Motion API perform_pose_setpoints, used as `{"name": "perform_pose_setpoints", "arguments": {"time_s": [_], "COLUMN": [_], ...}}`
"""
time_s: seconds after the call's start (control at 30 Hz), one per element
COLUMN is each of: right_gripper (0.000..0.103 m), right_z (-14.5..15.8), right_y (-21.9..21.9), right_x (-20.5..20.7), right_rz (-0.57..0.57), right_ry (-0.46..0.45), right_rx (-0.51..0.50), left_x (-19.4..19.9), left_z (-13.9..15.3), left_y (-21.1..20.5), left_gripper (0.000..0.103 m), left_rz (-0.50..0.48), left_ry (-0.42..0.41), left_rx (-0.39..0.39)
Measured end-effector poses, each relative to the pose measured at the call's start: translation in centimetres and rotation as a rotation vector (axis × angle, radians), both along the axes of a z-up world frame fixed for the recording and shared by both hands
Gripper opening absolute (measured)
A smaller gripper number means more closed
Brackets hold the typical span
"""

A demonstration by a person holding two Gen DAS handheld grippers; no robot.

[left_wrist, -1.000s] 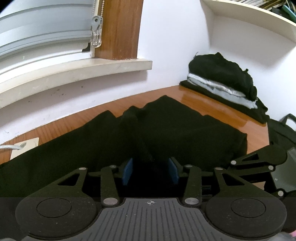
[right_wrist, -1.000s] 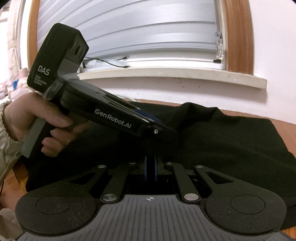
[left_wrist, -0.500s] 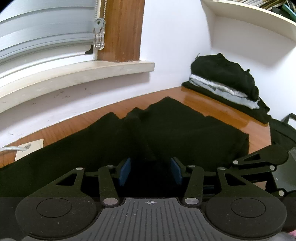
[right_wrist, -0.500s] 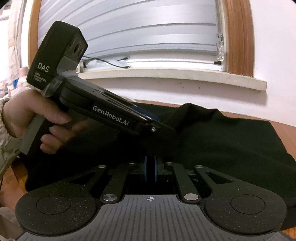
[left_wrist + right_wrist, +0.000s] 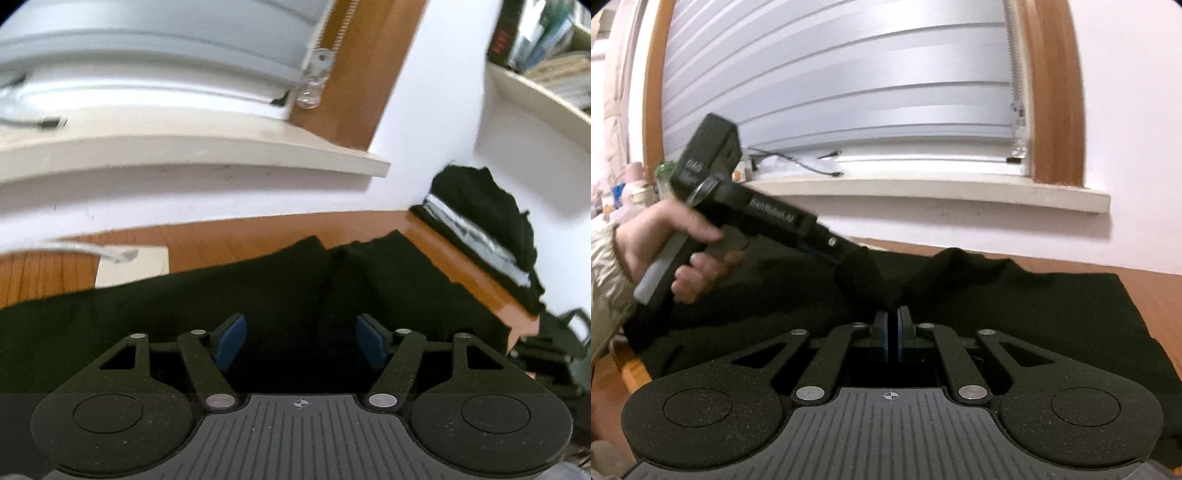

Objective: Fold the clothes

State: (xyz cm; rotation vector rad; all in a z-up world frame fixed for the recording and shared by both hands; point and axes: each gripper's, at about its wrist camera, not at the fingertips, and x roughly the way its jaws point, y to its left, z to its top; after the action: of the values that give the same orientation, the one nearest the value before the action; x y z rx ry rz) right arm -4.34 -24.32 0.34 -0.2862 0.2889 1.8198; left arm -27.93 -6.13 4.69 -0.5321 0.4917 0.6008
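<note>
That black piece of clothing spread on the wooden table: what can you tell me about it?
The black garment is a dark, soft-looking cloth lying mostly flat over the wooden table, covering much of it. Near its middle a ridge of fabric is drawn up into a peak. The right gripper has its jaws shut on the cloth at that fold. The left gripper has just been opening its jaws; they stand apart over the cloth without pinching it. What kind of garment it is cannot be told.
</note>
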Motion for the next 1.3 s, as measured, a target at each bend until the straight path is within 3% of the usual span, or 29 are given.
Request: {"name": "perform_pose_setpoints", "arguments": {"time_s": [0.17,0.3,0.43,0.53,0.63,0.8,0.83,0.87,0.9,0.93,1.1,1.3], "right_gripper": [0.009,0.014,0.006,0.006,0.005,0.004,0.004,0.004,0.004,0.004,0.004,0.004], "right_z": [-0.6,-0.4,-0.3,-0.3,-0.5,-0.4,-0.3,-0.1,0.1,0.3,4.1,12.6], "right_y": [0.6,1.6,1.8,1.7,1.5,1.1,1.1,0.9,0.8,0.7,-0.1,0.4], "right_x": [-1.8,-3.0,-3.0,-2.5,-2.0,-1.3,-1.2,-0.9,-0.7,-0.5,2.3,5.7], "right_rz": [0.051,0.08,0.085,0.074,0.058,0.037,0.035,0.028,0.021,0.014,0.005,-0.023], "right_ry": [-0.091,-0.163,-0.162,-0.128,-0.108,-0.092,-0.094,-0.096,-0.098,-0.099,-0.055,0.043], "right_rx": [-0.031,-0.046,-0.039,-0.032,-0.029,-0.013,-0.007,0.008,0.023,0.038,0.151,0.304], "left_x": [0.6,1.4,2.1,3.8,6.2,9.3,9.9,10.4,10.7,10.7,11.3,12.5], "left_z": [-0.4,0.1,0.8,0.7,0.2,-0.5,-0.5,-0.6,-0.4,0.2,5.4,15.8], "left_y": [0.3,-0.9,-2.3,-2.9,-2.9,-2.2,-2.1,-2.0,-1.8,-1.6,0.2,0.3], "left_gripper": [0.074,0.071,0.047,0.049,0.064,0.062,0.05,0.026,0.015,0.01,0.007,0.006], "left_rz": [-0.006,-0.024,-0.08,-0.141,-0.207,-0.252,-0.251,-0.251,-0.25,-0.244,-0.224,-0.197], "left_ry": [0.016,0.031,0.033,0.082,0.161,0.239,0.265,0.29,0.301,0.289,0.21,0.098], "left_rx": [-0.024,0.058,0.131,0.164,0.174,0.155,0.158,0.162,0.163,0.157,0.133,0.19]}}
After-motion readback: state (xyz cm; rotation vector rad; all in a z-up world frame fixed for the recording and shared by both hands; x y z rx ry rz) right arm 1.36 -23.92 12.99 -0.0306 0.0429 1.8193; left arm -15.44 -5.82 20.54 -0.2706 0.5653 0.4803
